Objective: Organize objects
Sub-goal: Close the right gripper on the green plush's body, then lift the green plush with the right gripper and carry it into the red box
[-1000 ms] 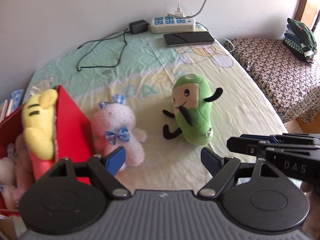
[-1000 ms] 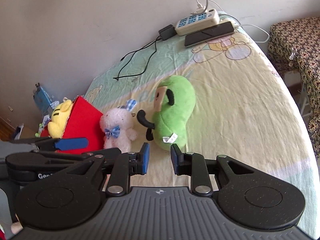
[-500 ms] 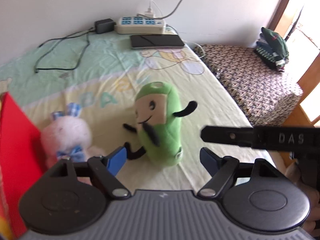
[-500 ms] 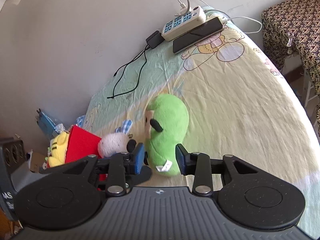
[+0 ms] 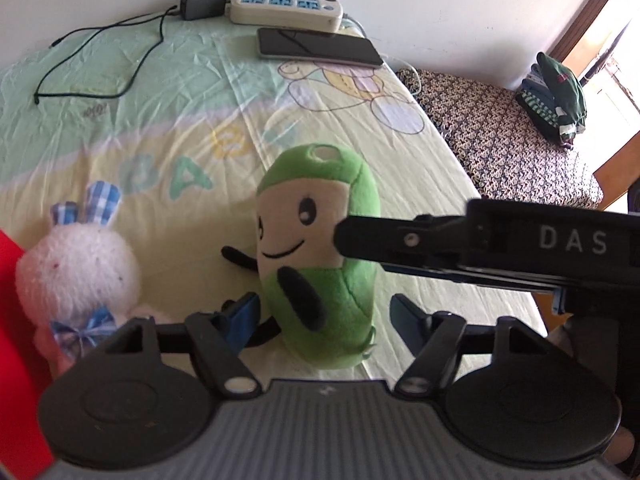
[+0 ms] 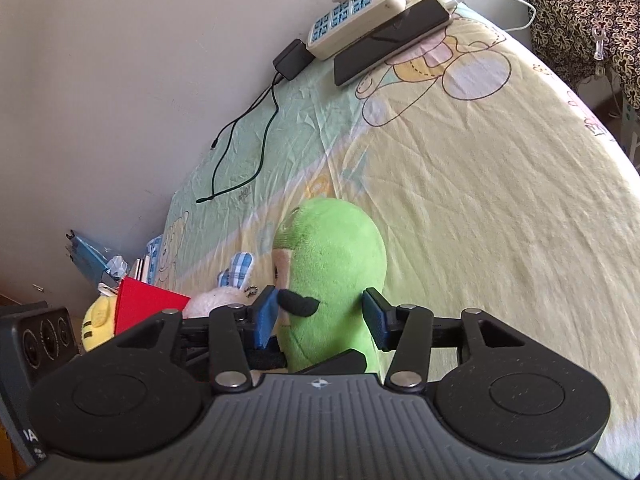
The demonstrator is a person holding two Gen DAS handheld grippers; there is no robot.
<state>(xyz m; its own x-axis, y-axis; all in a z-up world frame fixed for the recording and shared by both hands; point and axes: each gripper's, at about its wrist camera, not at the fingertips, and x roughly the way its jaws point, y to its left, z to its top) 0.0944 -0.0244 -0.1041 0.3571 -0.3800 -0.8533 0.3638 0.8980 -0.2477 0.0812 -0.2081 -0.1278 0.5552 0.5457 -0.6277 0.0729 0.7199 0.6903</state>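
A: L wrist cam first. Containers?

B: Only a sliver of the red box at the far left edge; can't see inside it from here. Landmark = green plush, upright on the bedsheet, face toward the cam.

A: L gripper?

B: L gripper spread wide, blue pads either side of the green plush's lower body, left pad close to it, right pad clearly apart. Nothing clamped.

A: Other stuff?

B: White bunny plush w/ blue check ears just left of the green plush, betw. it and the red box. R gripper comes in from the right, its tip over the green plush's face; open or not, can't tell in this view. Behind the green plush by the wall: phone, power strip, black charger w/ its cable. Right of the green plush, off the bed: a patterned seat w/ folded clothes.

A: R wrist cam?

B: Shows what the L cam doesn't: the red box holds a yellow plush, poking out at its left side. R gripper open at medium width, pads straddling the green plush from behind, a gap on each side, not gripping. Bunny plush left of the green plush, touching the red box. Beyond the red box, by the wall: blue packaging and papers, not in the L view. Folded clothes don't show here.
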